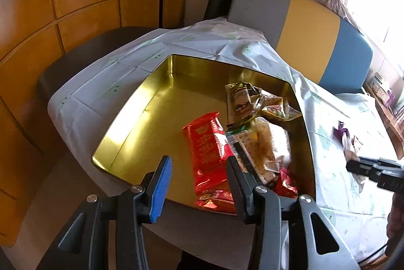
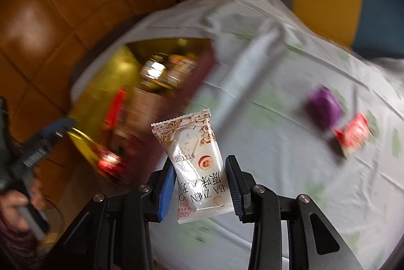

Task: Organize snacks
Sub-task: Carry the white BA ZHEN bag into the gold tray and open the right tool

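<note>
**White snack packet carried toward the gold tin**

While the gold tin [image 1: 141,118] sits on the pale tablecloth [image 1: 106,72] as the collecting place, several wrapped snacks already lie inside it toward its right side: a red packet [image 1: 207,151], a clear cracker packet [image 1: 257,148] and a gold-brown sachet [image 1: 240,98].

The right gripper [image 2: 200,184] is clamped on a white snack packet [image 2: 194,158] marked "BA ZHEN". Its blue-edged pads press the packet's lower half from both sides, and the top of the packet stands free above the fingers. The packet hangs above the cloth, just right of the tin; the blurred background suggests the hand is in motion, probably carrying it to the tin.

The left gripper [image 1: 199,179] hovers over the tin's near edge with its jaws apart and nothing between them, perhaps waiting to steady the tin.

On the cloth well to the right, a purple snack [image 2: 324,105] and a small red packet [image 2: 352,134] lie touching, apparently not yet sorted.
</note>
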